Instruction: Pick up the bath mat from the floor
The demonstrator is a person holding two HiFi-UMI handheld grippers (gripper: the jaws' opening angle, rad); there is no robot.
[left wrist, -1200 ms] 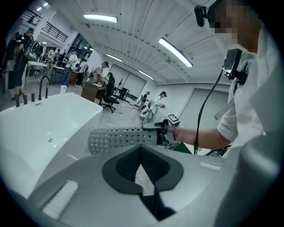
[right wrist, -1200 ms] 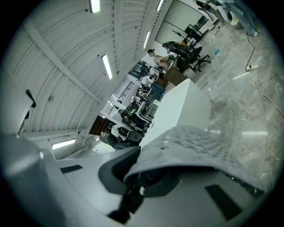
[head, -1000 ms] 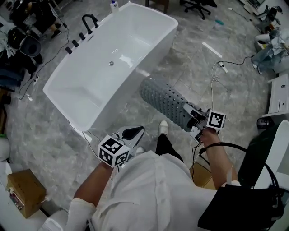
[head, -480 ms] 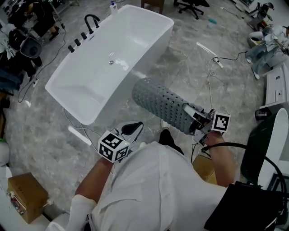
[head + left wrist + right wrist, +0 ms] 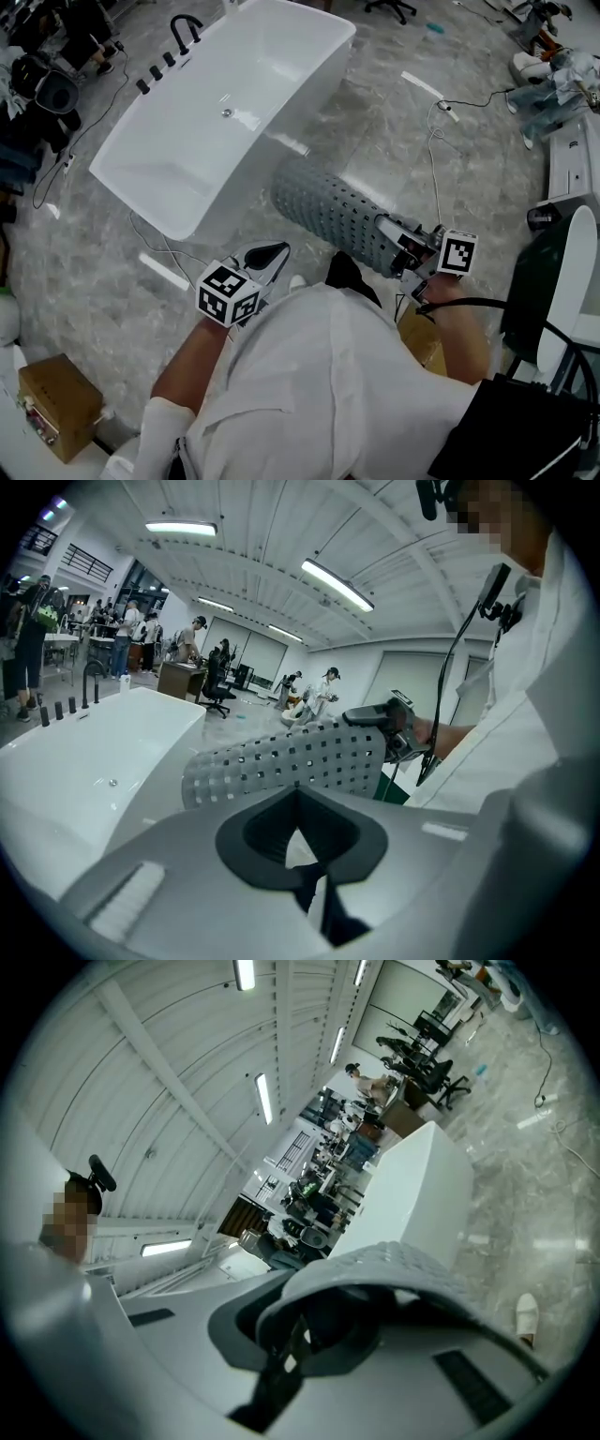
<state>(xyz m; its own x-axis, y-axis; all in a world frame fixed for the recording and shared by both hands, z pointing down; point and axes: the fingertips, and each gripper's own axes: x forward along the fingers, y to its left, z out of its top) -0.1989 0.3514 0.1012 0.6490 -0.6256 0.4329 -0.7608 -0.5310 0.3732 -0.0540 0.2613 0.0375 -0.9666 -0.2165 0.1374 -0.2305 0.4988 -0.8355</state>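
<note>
The bath mat is a grey, perforated mat rolled into a tube, held off the floor beside the tub. My right gripper is shut on its near end, and the mat's edge curls over the jaws in the right gripper view. My left gripper hangs lower left of the mat, apart from it, shut and empty. In the left gripper view the mat stretches across ahead of the closed jaws, with the right gripper at its right end.
A white freestanding bathtub with a black faucet stands at the upper left on the grey marble floor. Cables trail to the right. A cardboard box sits at the lower left. A white strip lies on the floor.
The rolled mat, still in my right gripper, has risen a little and its far end has swung left toward the tub. My left gripper has drifted slightly left.
</note>
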